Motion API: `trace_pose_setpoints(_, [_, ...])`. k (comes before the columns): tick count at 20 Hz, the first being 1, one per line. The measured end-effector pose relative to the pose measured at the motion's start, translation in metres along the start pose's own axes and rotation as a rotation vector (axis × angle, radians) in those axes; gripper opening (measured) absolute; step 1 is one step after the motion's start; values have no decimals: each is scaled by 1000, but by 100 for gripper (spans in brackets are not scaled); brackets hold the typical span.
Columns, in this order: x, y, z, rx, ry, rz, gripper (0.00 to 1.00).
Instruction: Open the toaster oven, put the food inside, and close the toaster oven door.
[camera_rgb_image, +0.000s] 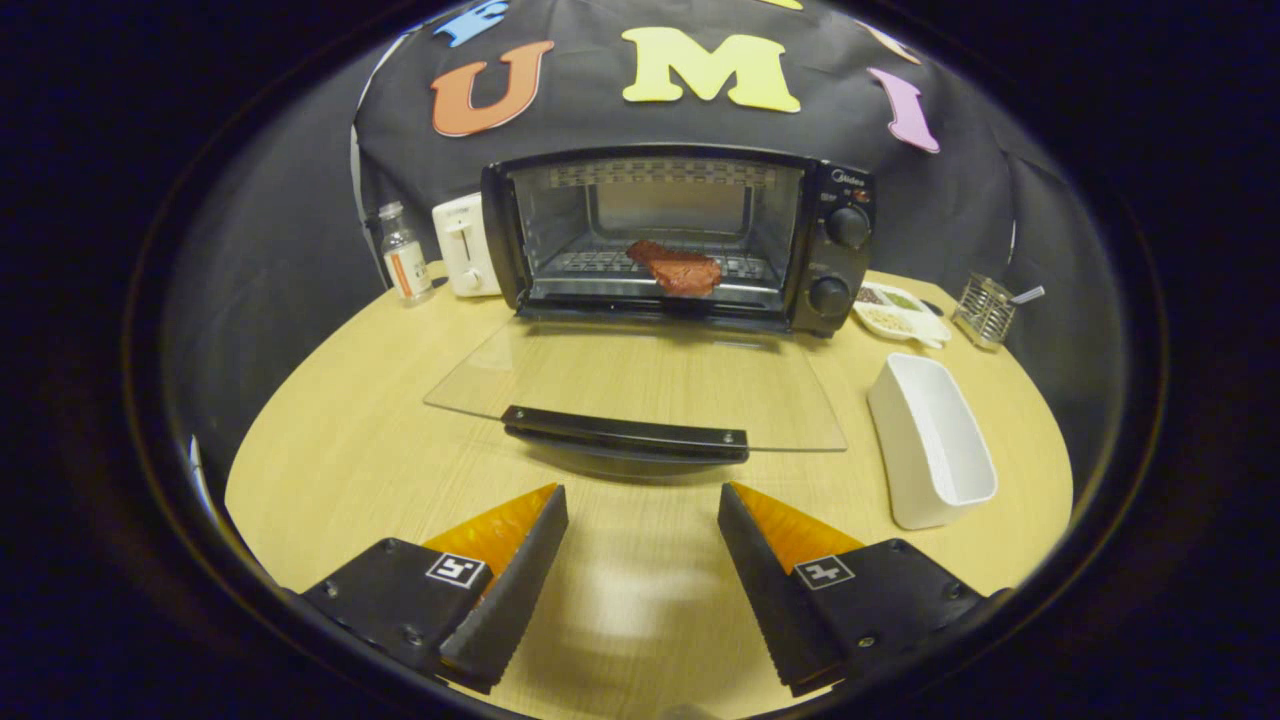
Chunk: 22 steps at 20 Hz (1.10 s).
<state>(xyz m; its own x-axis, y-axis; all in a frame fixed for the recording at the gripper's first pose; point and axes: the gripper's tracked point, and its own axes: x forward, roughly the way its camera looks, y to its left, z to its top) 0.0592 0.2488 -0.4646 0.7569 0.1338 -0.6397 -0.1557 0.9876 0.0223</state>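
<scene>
The gripper (643, 500) has its fingers (520, 560) spread wide apart with nothing between them, hovering over the pale wood-grain round worktop (340, 470). Only bare wood lies in the gap.

Just ahead of the fingertips lies the black bar handle (625, 433) of the clear glass oven door (640, 385), which is folded down flat and reaches out over the worktop toward the fingers. Beyond the door stands the black toaster oven (680, 235) with its cavity open — a reddish-brown slab of meat-like food (678, 268) rests on the wire rack (600, 263) inside, near the front edge and a little right of the middle. Two round black knobs (847, 227) sit one above the other on the oven's right-hand panel.

To the right of the door, well apart from the fingers, a white rectangular plastic tub (930, 440) stands empty. Farther back on that side are a white divided dish holding small bits of food (900, 312) and a small wire-mesh holder (985, 308) with a pale handle sticking out.

Left of the oven, just beside its wall, stands a white pop-up toaster (464, 245) — and beside that a small clear bottle with an orange label (404, 252).
</scene>
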Motion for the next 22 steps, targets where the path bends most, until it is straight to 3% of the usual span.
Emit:
trace_pose_setpoints(10, [23,-10,6,-3,38,-25,97])
trace_pose_setpoints(22, [-15,-8,65,-31,-12,-17,97])
